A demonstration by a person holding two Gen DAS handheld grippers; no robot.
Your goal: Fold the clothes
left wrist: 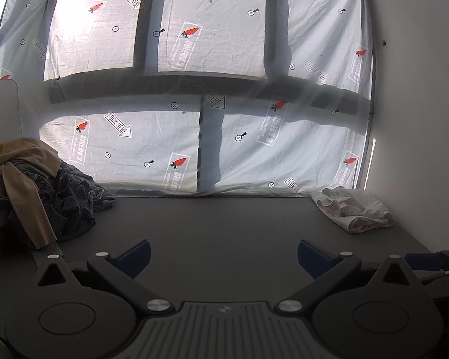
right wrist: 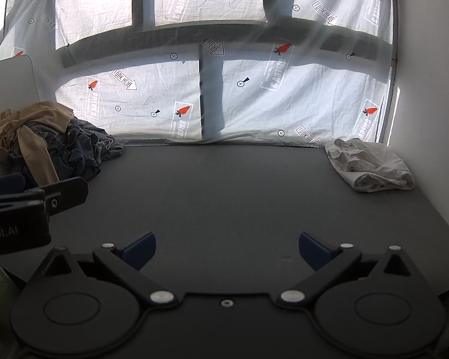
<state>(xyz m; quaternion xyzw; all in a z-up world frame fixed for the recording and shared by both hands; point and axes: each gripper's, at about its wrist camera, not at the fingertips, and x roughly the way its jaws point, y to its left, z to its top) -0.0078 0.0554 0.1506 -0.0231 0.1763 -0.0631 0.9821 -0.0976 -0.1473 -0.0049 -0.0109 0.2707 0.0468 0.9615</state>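
Left wrist view: the left hand-held gripper point(left wrist: 223, 254) hangs over the dark bench point(left wrist: 224, 224) with its blue fingers spread wide and nothing between them. A heap of tan and dark clothes point(left wrist: 30, 197) sits at the far left, a crumpled white garment point(left wrist: 354, 211) at the far right by the wall. A printed sheet point(left wrist: 152, 140) covers the window behind.

Right wrist view: the right hand-held gripper point(right wrist: 227, 248) is likewise agape and empty. Only here does the left one's black body show from the side, just in front of the heap.
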